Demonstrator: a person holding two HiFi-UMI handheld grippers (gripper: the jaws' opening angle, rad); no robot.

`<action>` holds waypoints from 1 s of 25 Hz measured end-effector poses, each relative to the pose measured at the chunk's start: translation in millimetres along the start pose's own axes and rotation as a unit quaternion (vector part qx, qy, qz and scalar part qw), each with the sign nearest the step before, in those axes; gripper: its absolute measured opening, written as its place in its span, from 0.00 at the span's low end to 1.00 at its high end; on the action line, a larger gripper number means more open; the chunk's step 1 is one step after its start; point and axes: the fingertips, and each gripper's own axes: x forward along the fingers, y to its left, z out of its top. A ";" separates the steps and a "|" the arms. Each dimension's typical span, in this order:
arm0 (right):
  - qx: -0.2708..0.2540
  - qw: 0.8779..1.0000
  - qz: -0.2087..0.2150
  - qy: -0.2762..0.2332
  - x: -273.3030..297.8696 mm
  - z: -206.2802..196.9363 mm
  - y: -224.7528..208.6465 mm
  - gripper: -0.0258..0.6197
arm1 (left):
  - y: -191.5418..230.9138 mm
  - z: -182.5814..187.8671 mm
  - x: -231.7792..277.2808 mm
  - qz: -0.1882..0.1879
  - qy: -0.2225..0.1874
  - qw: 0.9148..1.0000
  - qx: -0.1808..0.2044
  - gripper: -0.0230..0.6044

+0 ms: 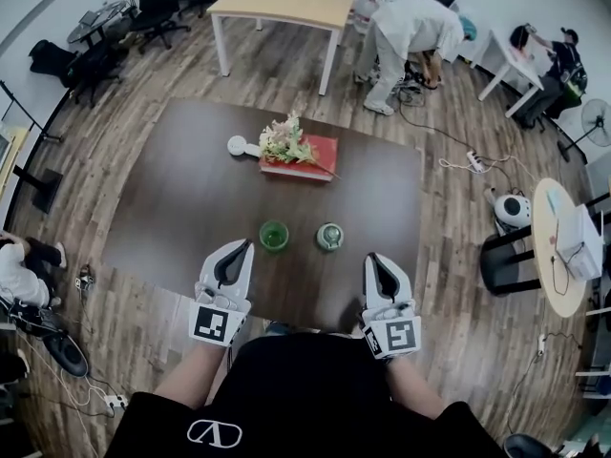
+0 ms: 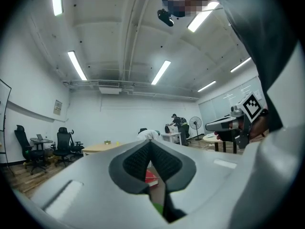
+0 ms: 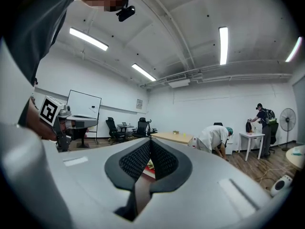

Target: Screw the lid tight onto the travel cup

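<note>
A green travel cup (image 1: pixel 274 235) stands open on the dark table (image 1: pixel 181 198), with its round lid (image 1: pixel 329 237) lying a little to its right. My left gripper (image 1: pixel 245 246) is shut and empty, its tips just left of and nearer than the cup. My right gripper (image 1: pixel 371 258) is also shut and empty, just right of and nearer than the lid. In the left gripper view the closed jaws fill the lower frame, and a sliver of green cup (image 2: pixel 157 208) shows between the fingers. The right gripper view shows only its closed jaws and the room.
A red book (image 1: pixel 304 157) with a flower bunch (image 1: pixel 284 141) and a small white object (image 1: pixel 238 145) lie at the table's far side. Beyond stand a light wooden table (image 1: pixel 286 3), office chairs (image 1: pixel 158 3) and a bent-over person (image 1: pixel 406 36). A round table (image 1: pixel 558 246) is at the right.
</note>
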 end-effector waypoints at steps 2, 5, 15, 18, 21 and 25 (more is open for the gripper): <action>-0.001 1.000 0.008 -0.001 7.4 -0.5 -2.9 0.05 | -1.0 0.7 8.1 0.004 -0.002 1.000 0.000 0.03; 0.017 1.000 0.021 -0.004 16.8 -1.4 -11.7 0.05 | -0.4 5.1 17.7 0.025 -0.015 1.000 -0.004 0.04; 0.019 0.998 0.054 0.012 30.0 -7.7 -37.7 0.05 | -24.8 -1.9 52.1 -0.007 -0.038 0.999 0.005 0.97; 0.008 0.997 0.075 0.024 38.4 -15.5 -34.2 0.06 | -25.1 -11.3 56.1 -0.007 -0.020 1.000 -0.003 0.97; 0.004 0.994 0.098 0.048 54.4 -19.9 -31.5 0.97 | -21.5 -17.4 58.7 -0.002 -0.016 1.000 -0.007 0.98; -0.004 0.996 0.086 0.038 61.5 -7.8 -47.2 0.97 | -14.9 -43.0 59.8 0.005 0.011 1.000 -0.016 0.97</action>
